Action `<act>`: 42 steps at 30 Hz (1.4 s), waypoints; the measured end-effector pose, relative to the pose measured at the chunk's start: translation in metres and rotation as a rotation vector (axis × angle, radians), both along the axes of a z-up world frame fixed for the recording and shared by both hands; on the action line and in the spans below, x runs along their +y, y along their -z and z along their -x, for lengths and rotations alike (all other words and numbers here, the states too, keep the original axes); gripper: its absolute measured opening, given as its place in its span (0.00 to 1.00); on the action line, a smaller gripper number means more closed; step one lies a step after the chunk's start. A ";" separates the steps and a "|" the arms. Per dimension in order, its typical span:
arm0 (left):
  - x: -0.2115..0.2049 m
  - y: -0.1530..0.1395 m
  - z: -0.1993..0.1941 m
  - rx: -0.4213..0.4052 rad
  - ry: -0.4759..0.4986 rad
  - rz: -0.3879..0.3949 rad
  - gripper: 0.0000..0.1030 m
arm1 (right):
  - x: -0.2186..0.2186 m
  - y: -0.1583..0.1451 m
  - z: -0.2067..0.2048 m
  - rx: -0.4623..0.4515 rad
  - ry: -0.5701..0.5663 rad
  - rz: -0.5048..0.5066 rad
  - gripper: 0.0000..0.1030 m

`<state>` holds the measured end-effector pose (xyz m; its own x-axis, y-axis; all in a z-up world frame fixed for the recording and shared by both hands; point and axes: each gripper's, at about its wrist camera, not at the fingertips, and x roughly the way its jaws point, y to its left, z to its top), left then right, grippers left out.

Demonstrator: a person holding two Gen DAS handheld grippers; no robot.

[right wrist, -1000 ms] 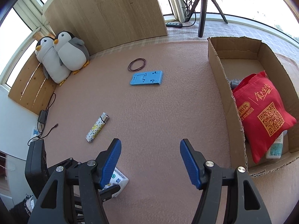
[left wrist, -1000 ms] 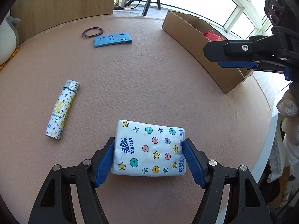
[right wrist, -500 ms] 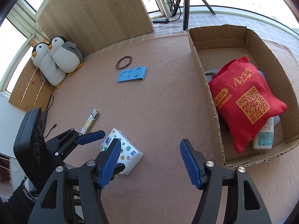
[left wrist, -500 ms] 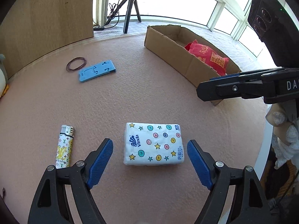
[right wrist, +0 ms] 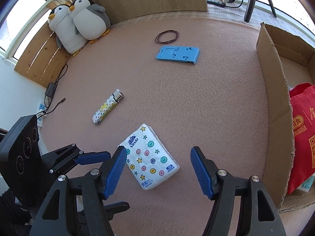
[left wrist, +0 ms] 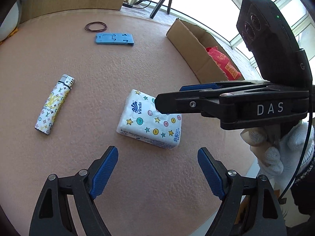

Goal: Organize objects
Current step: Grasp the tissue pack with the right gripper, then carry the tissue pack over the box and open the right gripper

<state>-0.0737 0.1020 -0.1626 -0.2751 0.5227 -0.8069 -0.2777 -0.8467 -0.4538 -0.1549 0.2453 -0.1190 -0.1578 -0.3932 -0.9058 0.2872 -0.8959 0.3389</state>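
Right gripper point(right wrist: 158, 169): jaws roughly half spread, empty, straddling the tissue pack point(right wrist: 150, 157) without contact. Left gripper point(left wrist: 157, 172): jaws wide, just opened, holding nothing, the pack lying beyond them.

Tissue pack: flat on the pink desk point(right wrist: 216, 102), near the cardboard box point(right wrist: 275, 118). Judged light, soft, compressible; film wrap likely slippery. Best taken across the two long sides, mid-length, with moderate squeeze.

Lighter point(right wrist: 107, 106): apart, to the left.

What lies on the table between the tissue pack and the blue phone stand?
Nothing. In the right wrist view, the stretch from the tissue pack to the blue phone stand is bare pink table; the lighter lies off to the left.
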 end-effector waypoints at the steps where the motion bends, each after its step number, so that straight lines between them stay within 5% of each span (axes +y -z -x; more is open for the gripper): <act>1: 0.002 0.000 -0.001 0.005 0.004 -0.003 0.81 | -0.001 0.002 0.001 -0.007 -0.002 0.002 0.62; 5: 0.011 0.001 0.003 0.002 0.027 -0.010 0.77 | 0.001 0.011 0.002 -0.032 0.017 0.003 0.59; 9: 0.017 -0.001 0.010 0.019 0.037 -0.009 0.77 | 0.007 0.022 0.000 -0.083 0.034 0.050 0.39; 17: 0.025 -0.008 0.018 0.093 0.094 0.043 0.77 | 0.021 0.033 -0.007 -0.163 0.108 0.177 0.35; 30: 0.057 -0.057 0.041 0.214 0.162 0.028 0.70 | 0.041 -0.016 -0.005 -0.007 0.179 0.121 0.29; 42: 0.154 -0.118 0.105 0.390 0.250 0.028 0.70 | 0.119 -0.083 0.031 0.160 0.299 0.084 0.29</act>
<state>-0.1782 0.2555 -0.0448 -0.4290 0.5911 -0.6831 -0.6204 -0.7424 -0.2528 -0.1863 0.3638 -0.0361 -0.4146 -0.3804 -0.8267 0.0713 -0.9192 0.3873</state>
